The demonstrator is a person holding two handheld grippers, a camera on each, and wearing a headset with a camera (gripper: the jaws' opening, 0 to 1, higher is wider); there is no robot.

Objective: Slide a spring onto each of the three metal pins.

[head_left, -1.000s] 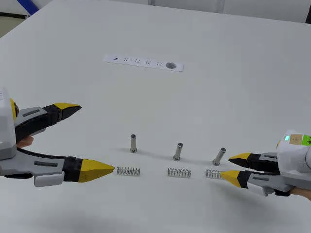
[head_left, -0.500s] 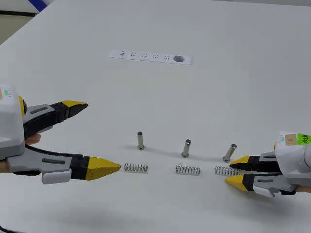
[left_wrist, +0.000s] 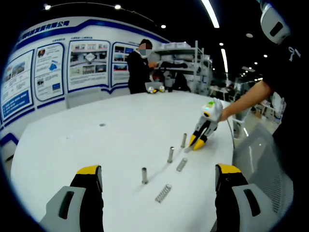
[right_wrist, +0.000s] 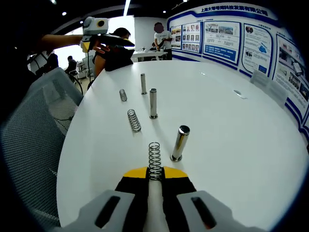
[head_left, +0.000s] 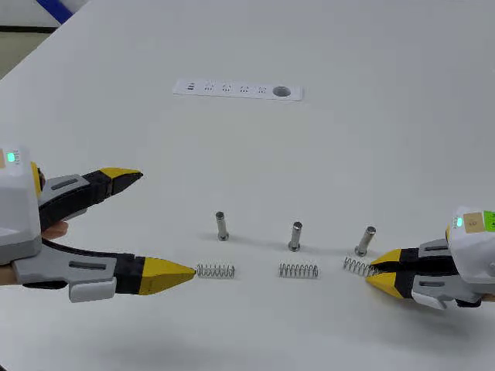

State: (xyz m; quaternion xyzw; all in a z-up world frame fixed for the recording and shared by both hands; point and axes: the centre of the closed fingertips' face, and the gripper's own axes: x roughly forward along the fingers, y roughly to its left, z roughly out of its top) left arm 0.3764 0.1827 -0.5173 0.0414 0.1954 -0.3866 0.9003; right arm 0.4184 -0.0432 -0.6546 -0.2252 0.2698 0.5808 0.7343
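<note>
- Right gripper (right_wrist: 154, 173): jaws closed, yellow tips pinching the near end of the right spring (right_wrist: 154, 157); the rest of the coil runs straight ahead from the tips, lying on the white table (head_left: 402, 154).
- Right pin (right_wrist: 179, 143): stands upright just beside that spring, off the gripper's right jaw, apart from the tips.
- Middle spring (right_wrist: 133, 120) and middle pin (right_wrist: 153, 103): farther ahead along the same line.
- Left gripper (head_left: 157, 224): jaws spread wide, holding nothing.
- Left spring (head_left: 215, 270): lies just off the tip of one left jaw; contact cannot be told.
- Left pin (head_left: 222, 226): upright just beyond that spring, ahead of the open jaws.
</note>
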